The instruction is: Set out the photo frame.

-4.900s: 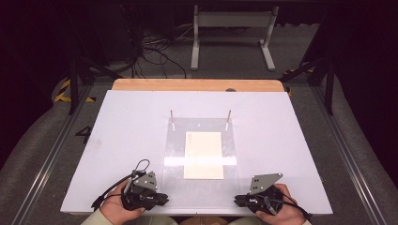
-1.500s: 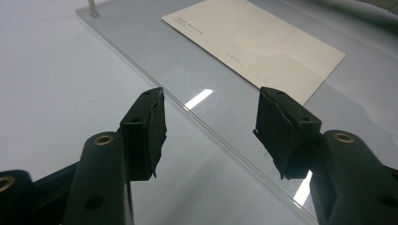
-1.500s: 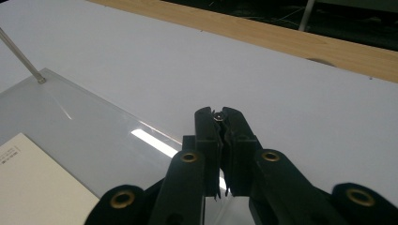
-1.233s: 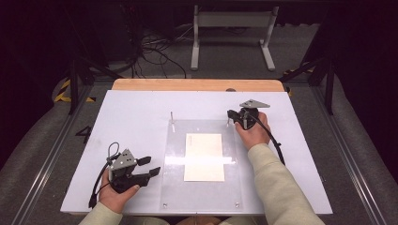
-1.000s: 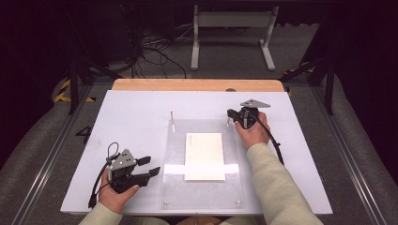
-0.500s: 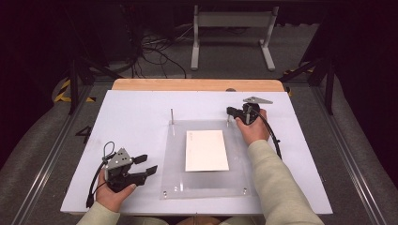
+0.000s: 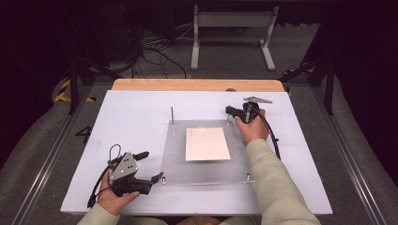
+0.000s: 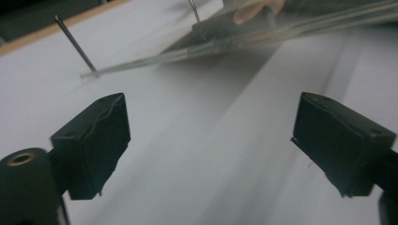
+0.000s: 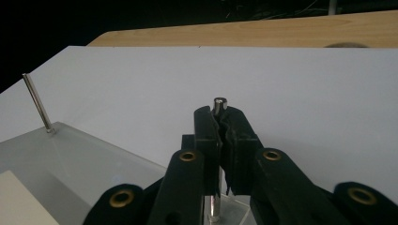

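Left gripper (image 7: 151, 171): black jaws have just been opening, now wide, nothing between them. Clear square acrylic plate (image 7: 206, 165) lies flat, bearing a white card (image 7: 207, 144). Right gripper (image 7: 229, 110) clamps the plate's far-right slim steel pin (image 9: 218, 104).

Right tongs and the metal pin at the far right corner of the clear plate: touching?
Touching. In the right gripper view the right tongs stand shut on the metal pin, its tip poking out above the pads.
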{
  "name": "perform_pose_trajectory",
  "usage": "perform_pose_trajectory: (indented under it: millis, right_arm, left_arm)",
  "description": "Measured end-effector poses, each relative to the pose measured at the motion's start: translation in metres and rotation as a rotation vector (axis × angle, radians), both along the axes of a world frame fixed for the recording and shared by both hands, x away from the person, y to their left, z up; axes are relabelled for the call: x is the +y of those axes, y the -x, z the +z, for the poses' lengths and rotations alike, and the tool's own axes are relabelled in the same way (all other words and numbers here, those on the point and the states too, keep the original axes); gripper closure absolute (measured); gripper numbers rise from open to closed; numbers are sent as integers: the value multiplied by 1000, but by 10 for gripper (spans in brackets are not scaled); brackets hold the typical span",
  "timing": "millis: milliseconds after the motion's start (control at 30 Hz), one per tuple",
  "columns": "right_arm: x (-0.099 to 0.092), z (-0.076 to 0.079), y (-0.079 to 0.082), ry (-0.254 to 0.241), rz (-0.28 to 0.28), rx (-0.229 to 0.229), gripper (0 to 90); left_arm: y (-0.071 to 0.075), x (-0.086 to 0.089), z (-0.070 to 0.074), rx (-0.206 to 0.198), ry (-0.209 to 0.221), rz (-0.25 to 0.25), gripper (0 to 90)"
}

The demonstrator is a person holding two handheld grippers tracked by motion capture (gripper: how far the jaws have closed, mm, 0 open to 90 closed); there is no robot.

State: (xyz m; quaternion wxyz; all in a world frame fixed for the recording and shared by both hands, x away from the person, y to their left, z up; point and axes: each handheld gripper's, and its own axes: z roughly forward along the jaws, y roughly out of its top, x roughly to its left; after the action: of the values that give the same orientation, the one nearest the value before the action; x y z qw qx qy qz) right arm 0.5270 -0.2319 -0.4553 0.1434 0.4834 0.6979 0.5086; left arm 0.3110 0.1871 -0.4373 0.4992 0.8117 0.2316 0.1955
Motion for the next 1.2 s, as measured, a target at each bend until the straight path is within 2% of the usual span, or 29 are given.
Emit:
perform_pose_trajectory:
  millis: [33,67,100,133,167,200,233,267,300,333,400,467,500,567,633,700,833,900,967,1067,1200]
  right_arm:
    - [0,0,0,0,0,0,841]
    - [11,-2,-1,105,8,30,840]
    - [11,-2,-1,105,8,30,840]
    - [10,-2,0,100,13,37,843]
    - [10,-2,0,100,13,37,843]
    - [7,-3,-1,80,19,43,843]
    - [9,-2,0,97,13,35,843]
    - [8,-3,-1,73,12,49,843]
    - [8,-3,-1,73,12,49,843]
    - [7,-3,-1,68,15,51,843]
    - [6,-3,-2,61,15,55,843]
    - [6,-4,-2,59,15,56,843]
    - [5,-4,-2,55,16,58,843]
    - [4,-4,-3,41,15,64,842]
    - [3,-4,-3,28,15,71,842]
    - [2,-4,-4,17,17,77,840]
    - [1,-4,-4,3,28,77,817]
    - [-2,-4,-3,-15,11,93,721]
    - [-8,-4,0,-39,-2,126,689]
    - [-18,0,12,-33,1,76,641]
    - [-30,12,30,-16,22,32,665]
  left_arm:
    - [0,0,0,0,0,0,101]
    - [1,-5,2,-40,13,-9,96]
    - [1,-5,2,-40,13,-9,89]
    - [2,-16,1,-68,-88,-6,77]
    - [2,-16,1,-68,-88,-6,79]
    - [4,-25,2,-105,-106,-9,79]
    - [8,-32,3,-140,-118,-20,159]
    - [11,-45,4,-183,-117,-60,212]
    - [11,-45,4,-183,-117,-60,212]
    - [12,-51,4,-195,-137,-69,212]
    - [13,-61,2,-239,-171,-80,212]
    - [14,-62,5,-256,-159,-80,244]
    - [14,-62,7,-260,-146,-81,279]
    - [13,-61,11,-255,-120,-92,422]
    - [11,-59,14,-240,-88,-99,511]
    - [9,-59,16,-243,-94,-95,531]
    - [7,-57,19,-219,-83,-90,554]
    - [5,-55,20,-208,-69,-87,560]
    - [4,-54,22,-202,-68,-88,560]
    - [2,-54,25,-191,-64,-94,560]
    - [-2,-53,29,-177,-55,-101,557]
